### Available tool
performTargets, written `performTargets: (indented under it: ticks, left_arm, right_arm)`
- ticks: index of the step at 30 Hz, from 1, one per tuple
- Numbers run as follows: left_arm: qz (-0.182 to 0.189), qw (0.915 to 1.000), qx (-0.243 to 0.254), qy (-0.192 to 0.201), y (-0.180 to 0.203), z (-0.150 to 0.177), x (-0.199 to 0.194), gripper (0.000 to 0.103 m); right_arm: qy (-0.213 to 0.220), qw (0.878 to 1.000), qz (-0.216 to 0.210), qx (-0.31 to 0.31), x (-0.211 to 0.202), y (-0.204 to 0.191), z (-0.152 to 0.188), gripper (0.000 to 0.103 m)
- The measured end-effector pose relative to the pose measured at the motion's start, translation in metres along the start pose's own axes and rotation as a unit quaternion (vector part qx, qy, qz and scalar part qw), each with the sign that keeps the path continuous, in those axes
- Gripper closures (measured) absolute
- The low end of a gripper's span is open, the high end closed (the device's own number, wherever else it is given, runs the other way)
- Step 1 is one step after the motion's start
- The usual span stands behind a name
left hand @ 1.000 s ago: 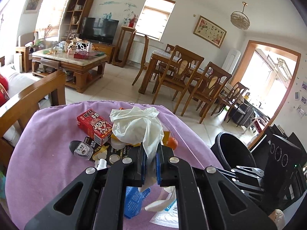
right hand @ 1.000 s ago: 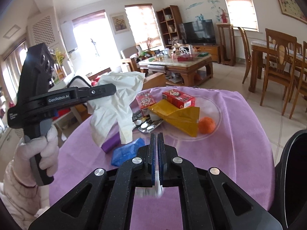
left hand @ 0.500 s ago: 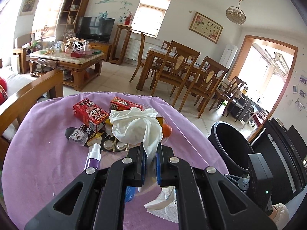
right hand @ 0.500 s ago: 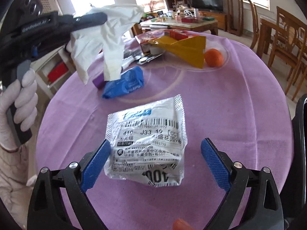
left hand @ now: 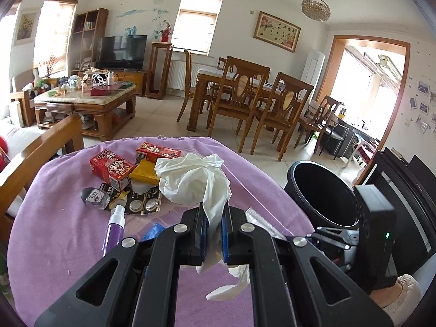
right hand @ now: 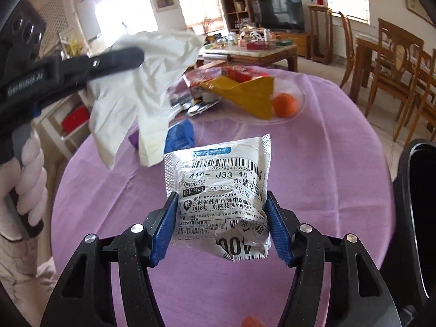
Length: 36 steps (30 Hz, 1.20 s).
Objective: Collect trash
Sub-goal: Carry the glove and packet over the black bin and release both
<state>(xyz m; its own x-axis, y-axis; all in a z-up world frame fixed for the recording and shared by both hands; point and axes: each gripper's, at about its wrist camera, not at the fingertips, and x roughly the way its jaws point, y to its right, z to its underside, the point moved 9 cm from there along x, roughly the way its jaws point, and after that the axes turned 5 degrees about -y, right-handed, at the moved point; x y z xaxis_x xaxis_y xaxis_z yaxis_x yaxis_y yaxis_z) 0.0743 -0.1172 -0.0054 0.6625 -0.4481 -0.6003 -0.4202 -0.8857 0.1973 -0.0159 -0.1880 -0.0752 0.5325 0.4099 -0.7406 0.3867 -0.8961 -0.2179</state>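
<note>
Trash lies scattered on a round table (left hand: 54,234) under a purple cloth. The left gripper (left hand: 213,227) is clenched on a crumpled white tissue (left hand: 194,179), which bulges out above its blue pads and trails a loose end below them, off the cloth. The right gripper (right hand: 220,227) has a silver mailer (right hand: 218,188) (printed with a barcode and a shipping label) between its blue pads; its jaws are closing, and both pads already touch the mailer's crumpled sides. The mailer rests on the cloth at the near side of the table.

Farther back sits a cluster: two red cartons (left hand: 113,167), a yellow packet (left hand: 144,174), a card of button cells (left hand: 141,204), a small dark bottle (left hand: 94,197) and an orange (right hand: 284,105). A purple spray bottle (left hand: 113,231) and a blue wrapper (right hand: 179,136) lie nearer, just beside each other. A black bin (left hand: 324,193) stands just past the table's right edge, mouth open. In the right wrist view a white-gloved hand (right hand: 30,174) grips the left gripper's handle at the far left.
</note>
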Motion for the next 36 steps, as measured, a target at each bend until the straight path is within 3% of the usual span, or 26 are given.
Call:
performTargets:
  ticks: [8, 18, 26, 36]
  left_arm:
    - [0.026, 0.9985, 0.046, -0.011, 0.06, -0.004, 0.027, 0.094]
    - [0.075, 0.9905, 0.111, -0.032, 0.156, -0.005, 0.074, 0.094]
    - [0.11, 0.9827, 0.137, -0.06, 0.215, 0.001, 0.123, 0.094]
    - [0.122, 0.9799, 0.114, -0.11, 0.254, 0.006, 0.199, 0.094]
  right_arm:
    - [0.075, 0.993, 0.051, 0.075, -0.079, 0.085, -0.001, 0.041]
    - [0.107, 0.977, 0.103, 0.154, -0.139, 0.186, 0.043, 0.041]
    - [0.122, 0.961, 0.134, 0.209, -0.168, 0.253, 0.09, 0.041]
    - [0.134, 0.941, 0.171, 0.261, -0.169, 0.311, 0.119, 0.041]
